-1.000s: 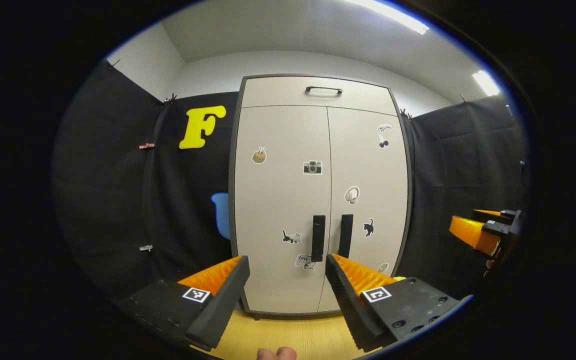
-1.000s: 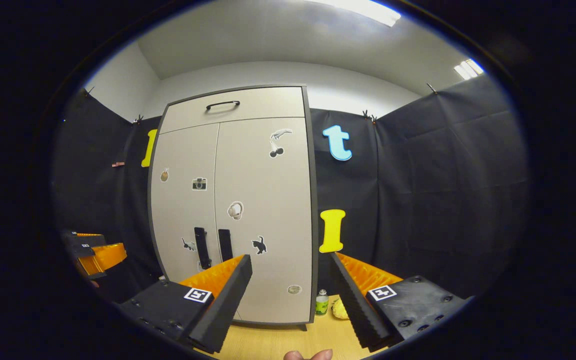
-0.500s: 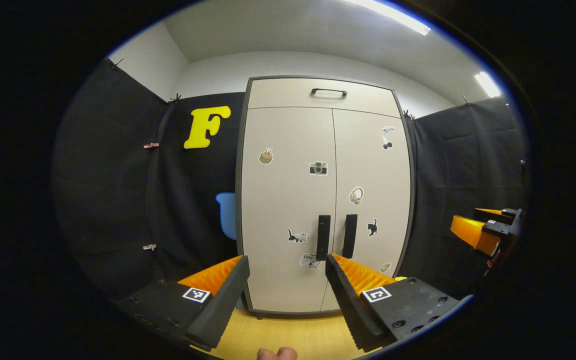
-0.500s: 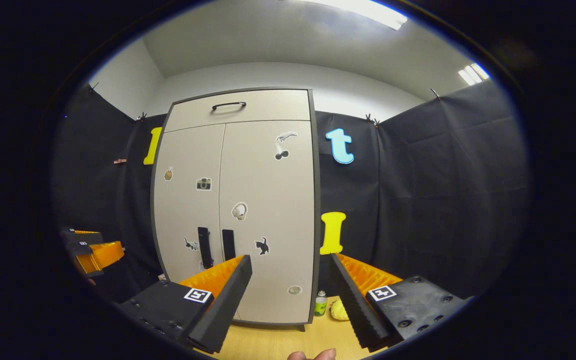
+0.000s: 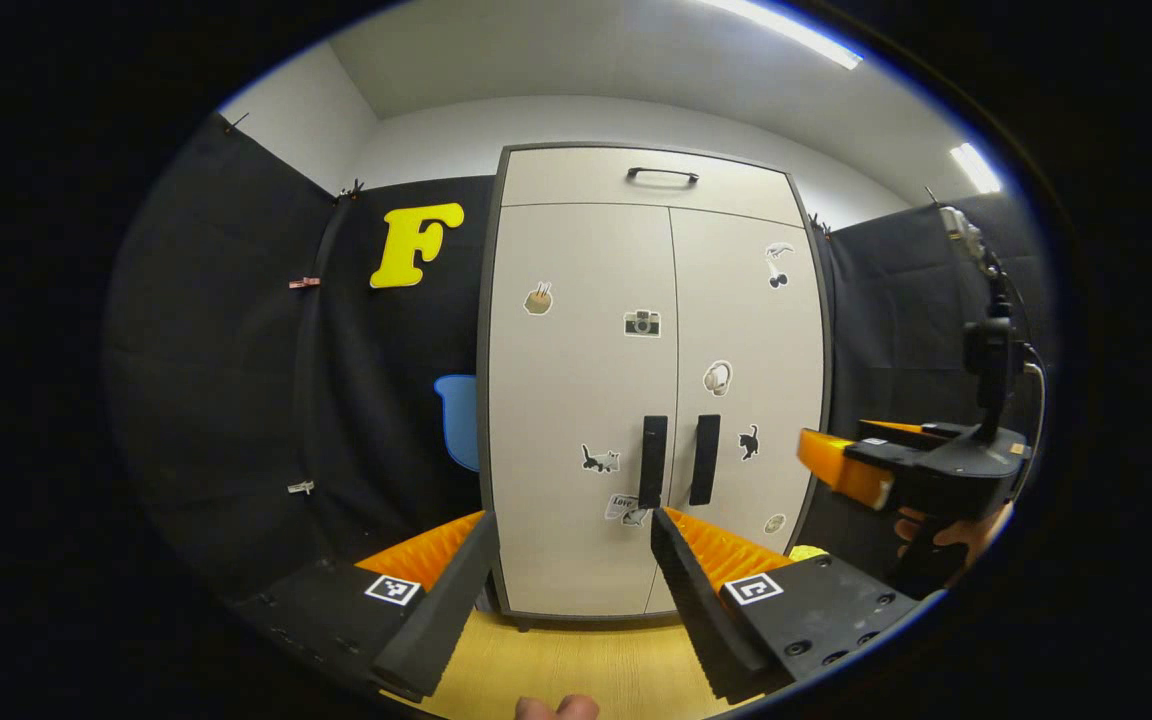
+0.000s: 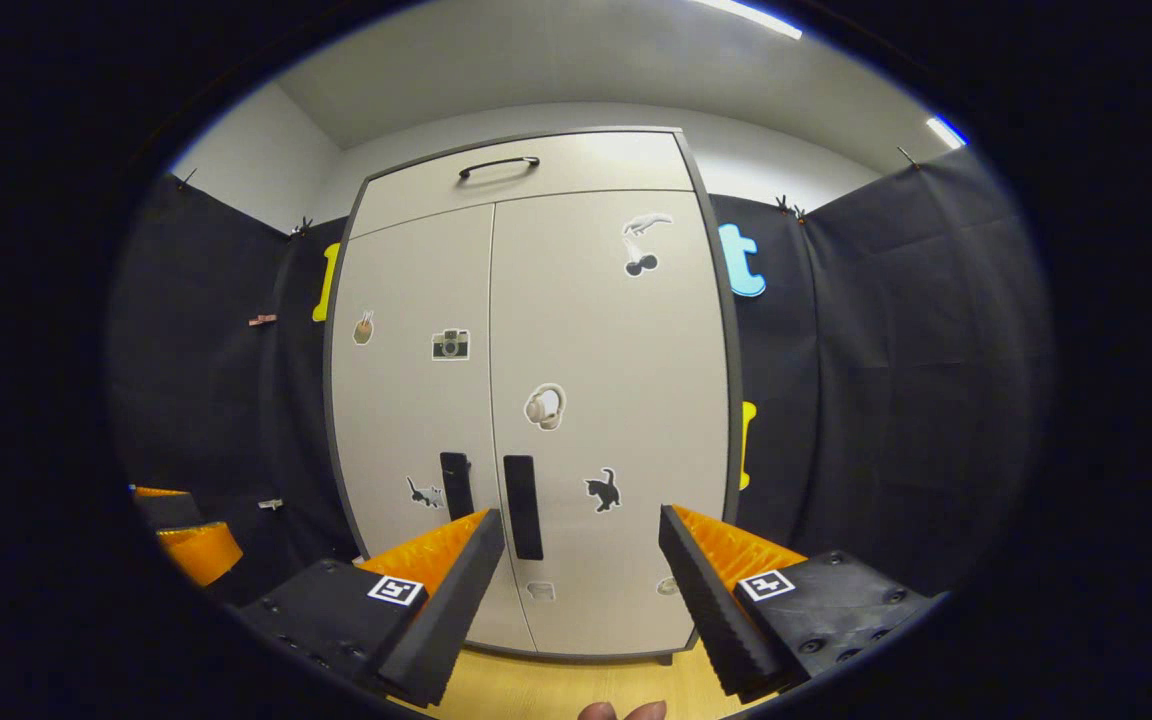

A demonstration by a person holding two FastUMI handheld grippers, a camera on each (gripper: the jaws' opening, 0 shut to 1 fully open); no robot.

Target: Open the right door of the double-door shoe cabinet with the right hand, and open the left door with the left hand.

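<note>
Doors of the shoe cabinet (image 6: 536, 400) are both closed. Right gripper (image 6: 581, 560) has its fingers spread wide, near the right door handle (image 6: 523, 506); it should line up, then pinch gently. Left gripper (image 5: 571, 560) waits, fingers wide too.

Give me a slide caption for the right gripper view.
Open right gripper faces the closed shoe cabinet, near the right door's handle.

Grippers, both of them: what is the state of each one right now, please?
Left gripper: open, holding nothing, facing the shut cabinet doors.
Right gripper: open, holding nothing, not yet on the right door handle.
</note>
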